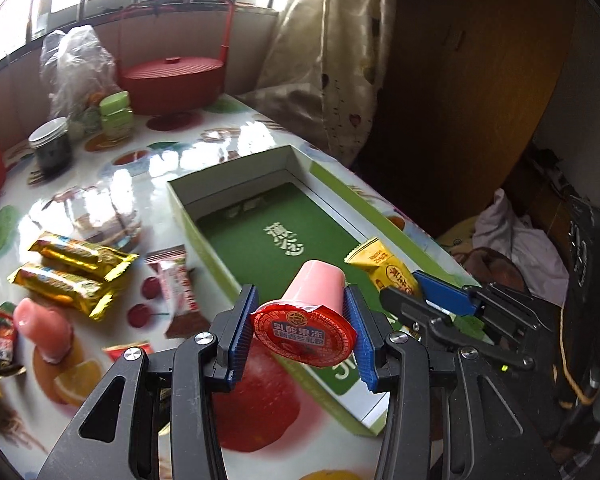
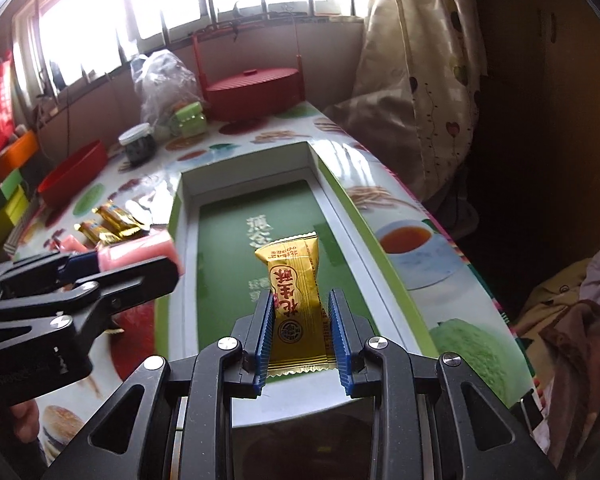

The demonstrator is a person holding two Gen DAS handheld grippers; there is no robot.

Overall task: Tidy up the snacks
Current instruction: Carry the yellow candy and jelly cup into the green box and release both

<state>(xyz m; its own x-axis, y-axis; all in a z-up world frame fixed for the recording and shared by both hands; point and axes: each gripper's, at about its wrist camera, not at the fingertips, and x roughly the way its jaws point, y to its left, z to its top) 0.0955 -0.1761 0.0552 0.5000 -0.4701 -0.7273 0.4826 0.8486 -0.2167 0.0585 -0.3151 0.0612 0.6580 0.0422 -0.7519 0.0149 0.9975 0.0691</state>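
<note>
While gripped, jelly cup (image 1: pixel 314 312) sits between left gripper (image 1: pixel 302 334) pads.

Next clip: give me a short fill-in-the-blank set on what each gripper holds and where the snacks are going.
The left gripper grips a pink jelly cup with a ____ foil lid.
The right gripper grips a ____ candy packet.
Both snacks hang over the open box, whose floor is ____.
Two ____ wrapped bars lie on the table.

Missing: red; yellow; green; gold
</note>
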